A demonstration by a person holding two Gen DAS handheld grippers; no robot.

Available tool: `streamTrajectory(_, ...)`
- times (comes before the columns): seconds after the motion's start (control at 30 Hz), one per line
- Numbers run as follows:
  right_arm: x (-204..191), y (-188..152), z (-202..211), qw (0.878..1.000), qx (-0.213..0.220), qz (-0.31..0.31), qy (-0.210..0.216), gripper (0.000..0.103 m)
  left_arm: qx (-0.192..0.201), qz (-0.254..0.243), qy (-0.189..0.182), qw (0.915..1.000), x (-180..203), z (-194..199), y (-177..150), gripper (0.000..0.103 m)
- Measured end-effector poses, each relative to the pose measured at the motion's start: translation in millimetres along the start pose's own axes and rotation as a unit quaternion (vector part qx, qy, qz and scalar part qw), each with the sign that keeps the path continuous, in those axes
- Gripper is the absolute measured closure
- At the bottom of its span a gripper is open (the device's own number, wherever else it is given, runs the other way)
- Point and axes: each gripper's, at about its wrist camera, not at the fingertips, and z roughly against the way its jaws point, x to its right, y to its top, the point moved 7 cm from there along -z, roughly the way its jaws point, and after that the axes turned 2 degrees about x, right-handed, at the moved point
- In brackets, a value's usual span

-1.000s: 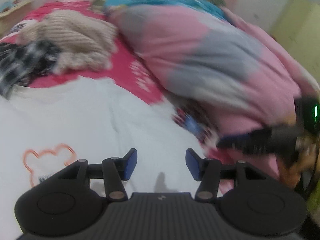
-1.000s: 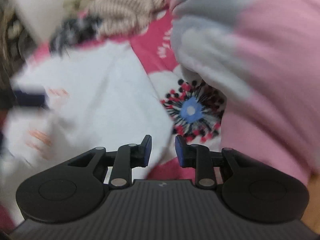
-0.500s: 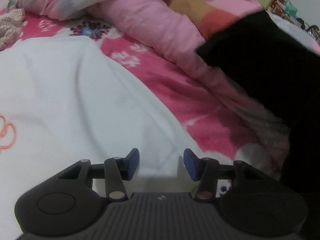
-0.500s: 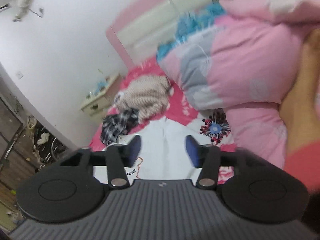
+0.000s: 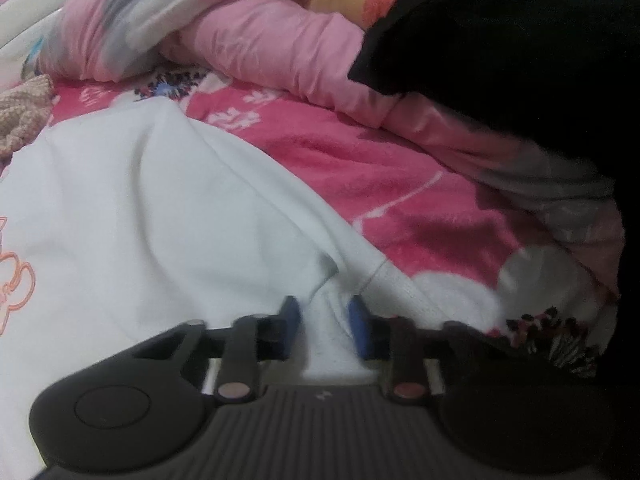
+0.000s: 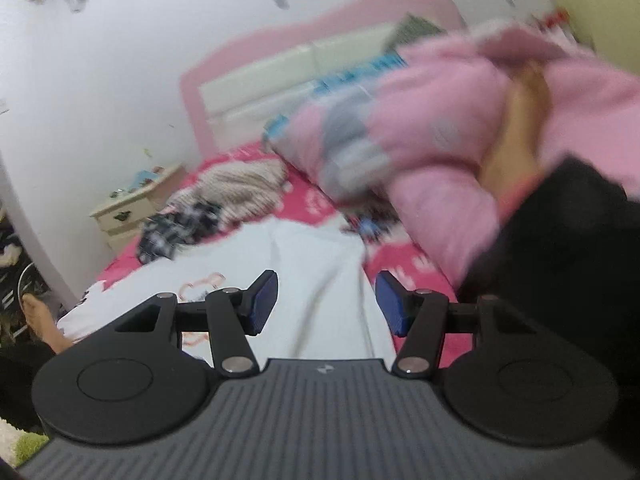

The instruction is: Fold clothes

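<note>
Left wrist: one left claw (image 5: 324, 322) clamped on the hem of one white shirt (image 5: 160, 220), cloth bunched between the blue pads. Shirt spread over the pink bed (image 5: 360, 168); right edge runs diagonally, bare sheet beyond up to one pink quilt (image 5: 260, 44).

Right wrist: one right claw (image 6: 326, 302) parted, empty, above the shirt (image 6: 312, 264). One beige knit (image 6: 236, 188), one checked garment (image 6: 176, 228) by the far edge; one nightstand (image 6: 132, 204) beside the bed.
</note>
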Motion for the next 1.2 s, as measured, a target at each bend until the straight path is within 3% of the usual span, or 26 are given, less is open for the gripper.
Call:
streamTrajectory(0.2,0.9,4.0,6.2,1.000,0.020,0.018,0.015,0.048,0.017,0.046,-0.049,0.9976,-15.7,23.9,9.4,0.098)
streamTrajectory(0.37,21.8,-3.4,-8.1,0.999,-0.021,-0.039,0.026,0.048,0.006,0.058,-0.072,0.9957,-16.9,30.0,6.7,0.098)
streamTrajectory(0.47,26.2,-10.1,-8.5,0.998,-0.040,-0.050,0.025,0.048,-0.022,0.065,-0.075,0.9948,-17.2,18.7,-3.4,0.095)
streamTrajectory(0.6,31.6,-24.6,-13.0,0.996,-0.069,-0.047,0.004,0.048,-0.034,0.098,-0.089,0.9906,-24.7,22.4,-12.2,0.077)
streamTrajectory(0.67,33.6,-32.2,-16.9,0.995,-0.087,-0.044,-0.009,0.048,-0.027,0.114,-0.095,0.9886,-33.0,38.0,-15.4,0.062)
streamTrajectory(0.77,28.0,-40.7,-23.3,0.994,-0.104,-0.019,-0.024,0.049,-0.021,0.140,-0.087,0.9861,-57.6,61.2,-27.1,0.061)
streamTrajectory(0.83,16.6,-47.9,-32.4,0.993,-0.118,0.016,-0.023,0.056,-0.009,0.168,-0.067,0.9835,-79.7,69.1,-30.4,0.061)
streamTrajectory(0.87,10.2,-52.3,-37.5,0.991,-0.125,0.036,-0.022,0.065,-0.001,0.184,-0.056,0.9813,-91.4,70.9,-30.7,0.061)
streamTrajectory(1.0,-8.6,-71.4,-52.6,0.981,-0.162,0.105,-0.027,0.084,0.035,0.287,-0.014,0.9572,-140.0,59.0,-25.6,0.063)
streamTrajectory(1.07,-12.3,-78.1,-54.8,0.976,-0.171,0.132,-0.037,0.086,0.056,0.326,-0.024,0.9434,-151.6,52.1,-23.5,0.063)
streamTrajectory(1.1,-14.7,-80.7,-54.7,0.973,-0.174,0.146,-0.039,0.086,0.056,0.333,-0.030,0.9408,-152.3,47.8,-23.5,0.063)
streamTrajectory(1.2,-15.3,-94.4,-59.9,0.960,-0.204,0.183,-0.055,0.086,0.017,0.306,-0.011,0.9518,-140.4,29.9,-31.9,0.063)
